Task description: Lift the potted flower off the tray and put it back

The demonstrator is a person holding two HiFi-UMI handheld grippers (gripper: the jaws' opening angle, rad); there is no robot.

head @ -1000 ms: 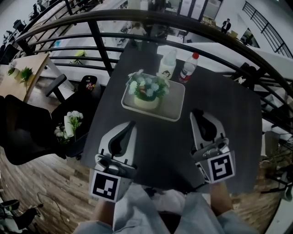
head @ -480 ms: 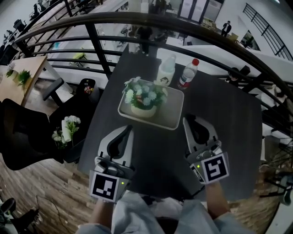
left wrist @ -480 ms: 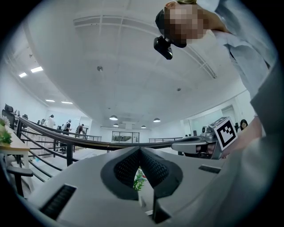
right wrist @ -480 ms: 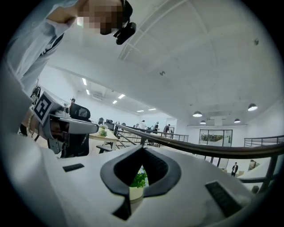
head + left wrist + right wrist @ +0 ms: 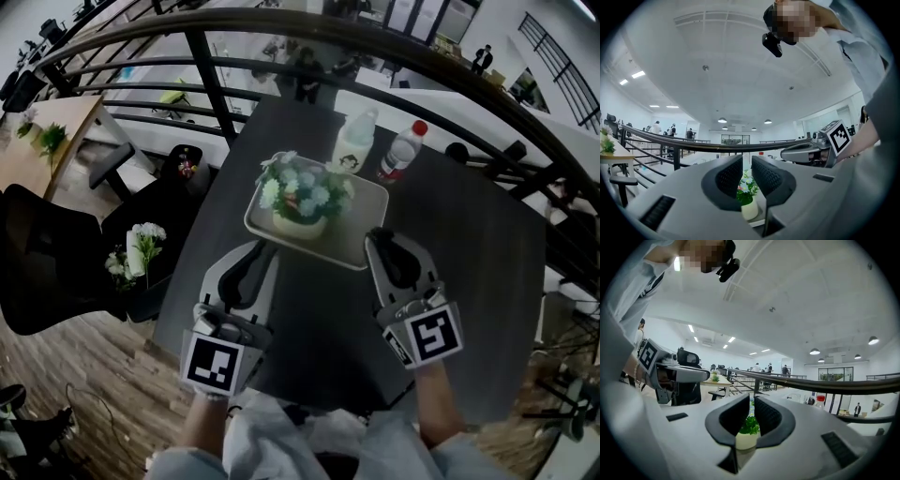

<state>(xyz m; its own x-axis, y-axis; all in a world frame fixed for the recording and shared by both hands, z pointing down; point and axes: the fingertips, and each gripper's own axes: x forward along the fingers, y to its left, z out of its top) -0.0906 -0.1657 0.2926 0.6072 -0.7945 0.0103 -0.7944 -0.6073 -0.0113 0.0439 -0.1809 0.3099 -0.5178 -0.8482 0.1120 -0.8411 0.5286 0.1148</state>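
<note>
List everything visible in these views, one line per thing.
table: one, dark grey, centre, under the other items
tray: one, pale grey, on the table's far half
potted flower: one, white pot with green leaves and pale blooms, on the tray
white bottle: one, behind the tray
red-capped bottle: one, clear, right of the white bottle
railing: one, black, beyond the table
chair: one, black, left of the table
flower bunch: one, white and green, on the chair
left gripper: one, grey, at the tray's near-left edge; jaws slightly apart, just been opening, nothing between them
right gripper: one, grey, at the tray's near-right corner; jaws all but together, empty
</note>
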